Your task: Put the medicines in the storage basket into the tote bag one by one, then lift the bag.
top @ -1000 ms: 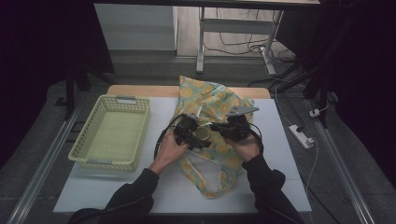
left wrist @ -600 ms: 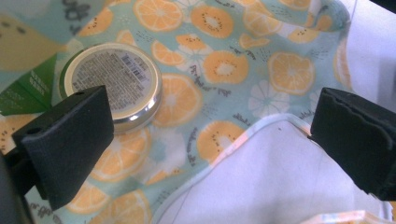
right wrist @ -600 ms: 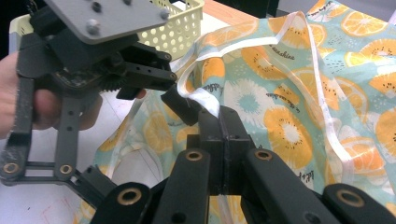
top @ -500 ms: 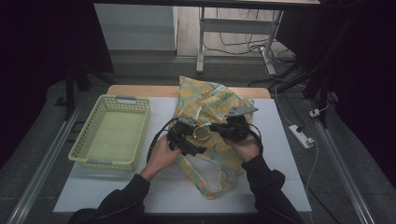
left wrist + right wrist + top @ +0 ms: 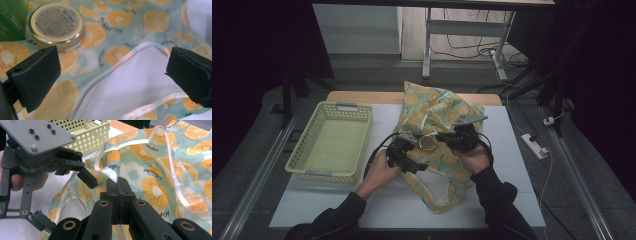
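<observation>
- The desk (image 5: 337,200) has a white top and carries everything; the person's forearms come in from six o'clock in the high view.
- The bag (image 5: 432,112), a cloth one printed with orange and kiwi slices on pale green, lies across the middle of the desk, running from twelve o'clock down to about six o'clock, its white-trimmed edge and strap loose on top.
- The basket (image 5: 307,167), pale yellow-green plastic with holes in its walls, stands at nine o'clock of the bag, near it but apart.
- The right claw (image 5: 116,182) has its jaws pressed together on the bag's white strap (image 5: 107,172), which rises out from between the tips; in the high view this claw sits on the bag at about three o'clock of the tin.
- The left claw (image 5: 112,72) stands wide with nothing between its jaws, over the bag's white-edged opening, at about eight o'clock of the tin in the high view.
- The tin (image 5: 56,25), round with a gold rim and a printed label on its lid, lies on the bag between the two claws.
- A green box (image 5: 11,20) touches the tin at its nine o'clock in the left gripper view.
</observation>
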Available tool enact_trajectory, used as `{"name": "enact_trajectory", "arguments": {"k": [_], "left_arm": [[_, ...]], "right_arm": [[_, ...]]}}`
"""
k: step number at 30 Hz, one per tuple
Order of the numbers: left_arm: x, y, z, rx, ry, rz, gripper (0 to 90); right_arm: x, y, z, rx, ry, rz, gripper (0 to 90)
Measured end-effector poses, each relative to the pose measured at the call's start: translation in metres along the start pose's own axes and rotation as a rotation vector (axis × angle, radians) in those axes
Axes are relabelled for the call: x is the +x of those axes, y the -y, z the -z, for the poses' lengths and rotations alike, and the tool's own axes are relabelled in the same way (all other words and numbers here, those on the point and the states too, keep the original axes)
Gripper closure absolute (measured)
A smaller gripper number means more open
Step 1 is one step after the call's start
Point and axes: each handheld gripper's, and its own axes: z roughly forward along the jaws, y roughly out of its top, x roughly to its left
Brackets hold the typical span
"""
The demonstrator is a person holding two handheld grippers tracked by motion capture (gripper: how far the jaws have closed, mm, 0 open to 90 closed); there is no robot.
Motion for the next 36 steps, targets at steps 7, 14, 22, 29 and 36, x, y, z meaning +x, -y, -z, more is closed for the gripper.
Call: {"name": "enact_trajectory", "arguments": {"k": [7, 14, 22, 29, 36], "left_arm": [[0.001, 0.003, -0.011, 0.047, -0.023, -0.005, 0.0], [0.004, 0.005, -0.027, 0.085, -0.054, -0.014, 0.0], [0.004, 0.007, -0.042, 0.132, -0.086, -0.049, 0.0], [0.001, 0.005, -0.044, 0.155, -0.128, -0.098, 3.3], [0.004, 0.002, -0.037, 0.147, -0.118, -0.100, 30.8]], "right_arm": [[0.000, 0.000, 0.000, -0.001, -0.001, -0.001, 89.7], [0.001, 0.000, -0.001, 0.006, -0.004, 0.002, 89.7], [0.001, 0.000, -0.002, 0.010, -0.005, 0.000, 89.7], [0.001, 0.000, -0.002, 0.008, -0.004, -0.001, 89.7], [0.001, 0.001, -0.003, 0.011, -0.003, 0.001, 89.7]]}}
